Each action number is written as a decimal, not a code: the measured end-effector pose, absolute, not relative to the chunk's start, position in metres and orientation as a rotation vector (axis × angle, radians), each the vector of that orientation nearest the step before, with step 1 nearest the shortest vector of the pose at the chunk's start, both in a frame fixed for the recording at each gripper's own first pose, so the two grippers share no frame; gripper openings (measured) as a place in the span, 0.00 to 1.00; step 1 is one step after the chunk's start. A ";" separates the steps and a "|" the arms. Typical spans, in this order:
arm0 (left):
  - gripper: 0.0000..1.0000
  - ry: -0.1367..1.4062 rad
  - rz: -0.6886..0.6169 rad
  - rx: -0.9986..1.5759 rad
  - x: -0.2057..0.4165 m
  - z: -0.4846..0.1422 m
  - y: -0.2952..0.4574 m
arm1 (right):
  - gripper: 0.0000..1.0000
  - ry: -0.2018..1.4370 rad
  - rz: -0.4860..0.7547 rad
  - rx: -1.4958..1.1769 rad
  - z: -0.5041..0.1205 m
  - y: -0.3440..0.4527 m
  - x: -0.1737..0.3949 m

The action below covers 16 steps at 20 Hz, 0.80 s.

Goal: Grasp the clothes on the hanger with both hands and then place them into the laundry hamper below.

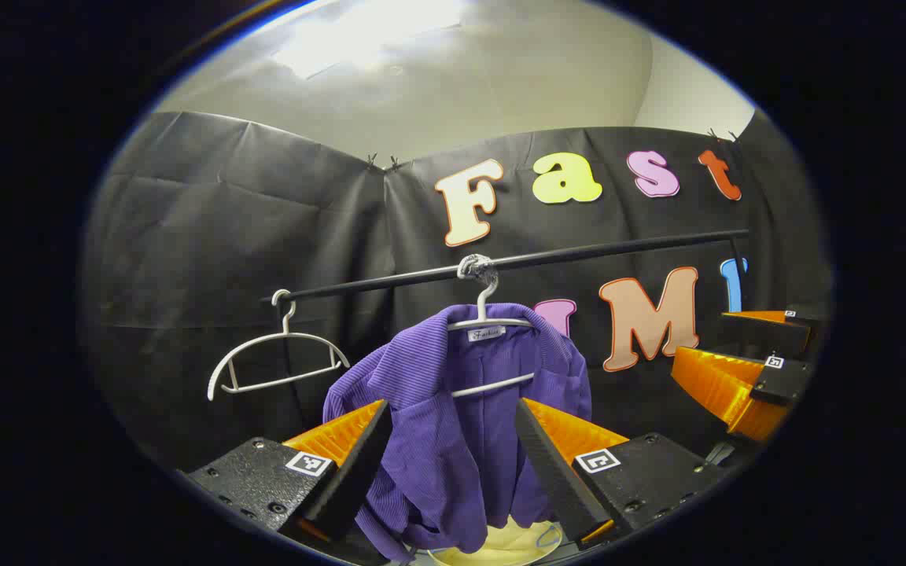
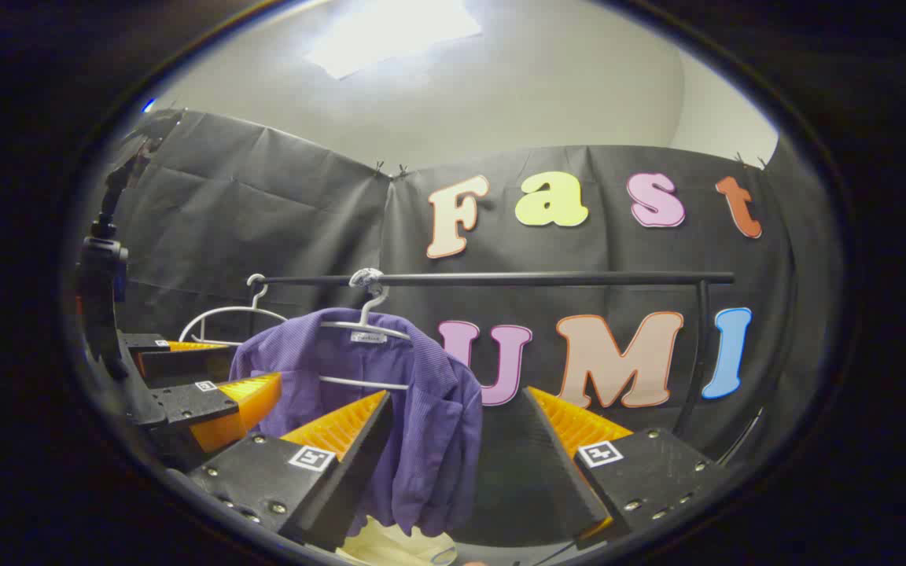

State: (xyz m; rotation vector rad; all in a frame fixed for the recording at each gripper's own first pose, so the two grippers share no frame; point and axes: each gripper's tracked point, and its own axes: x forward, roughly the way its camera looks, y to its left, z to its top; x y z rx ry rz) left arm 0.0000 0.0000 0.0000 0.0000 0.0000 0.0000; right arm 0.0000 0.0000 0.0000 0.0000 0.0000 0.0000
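Two grippers face a purple corduroy jacket [image 1: 453, 417] that hangs on a white hanger [image 1: 492, 322] from a black rail [image 1: 516, 259]. In the left gripper view the left gripper [image 1: 453, 464] has its jaws wide apart with the jacket's body straight ahead between them, not yet touched as far as I can tell. In the right gripper view the right gripper [image 2: 453, 464] also has its jaws wide apart and clamps nothing; the jacket's hanging edge sits ahead of its left jaw and the middle of the gap, while the space ahead of its right jaw is bare wall.

The step in hand looks like the approach to the grasp. To do it well, each pair of jaws should probably close on a thick fold near a shoulder, one on either side of the hanger's hook, so the cloth lifts off evenly instead of dragging the hanger along the rail. The right gripper would need to shift toward its left jaw's side to centre the cloth.

Below the jaws, under the jacket's hem, a pale yellow shape [image 1: 516, 542] shows; it may be the laundry hamper, but I cannot tell.

The left gripper view shows an empty white hanger [image 1: 276, 362] whole, well beyond its left jaw. The right gripper view shows the rail's upright post [image 2: 701, 346] beyond its right jaw.
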 end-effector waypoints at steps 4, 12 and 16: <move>0.97 0.018 0.052 0.029 0.009 -0.009 0.001 | 0.96 0.005 0.036 0.003 -0.008 0.002 0.019; 0.99 0.046 0.188 0.082 0.042 -0.031 0.014 | 0.94 0.021 0.130 0.018 -0.032 0.013 0.075; 0.97 0.034 0.281 0.094 0.059 -0.037 0.030 | 0.96 0.037 0.151 0.019 -0.050 0.020 0.106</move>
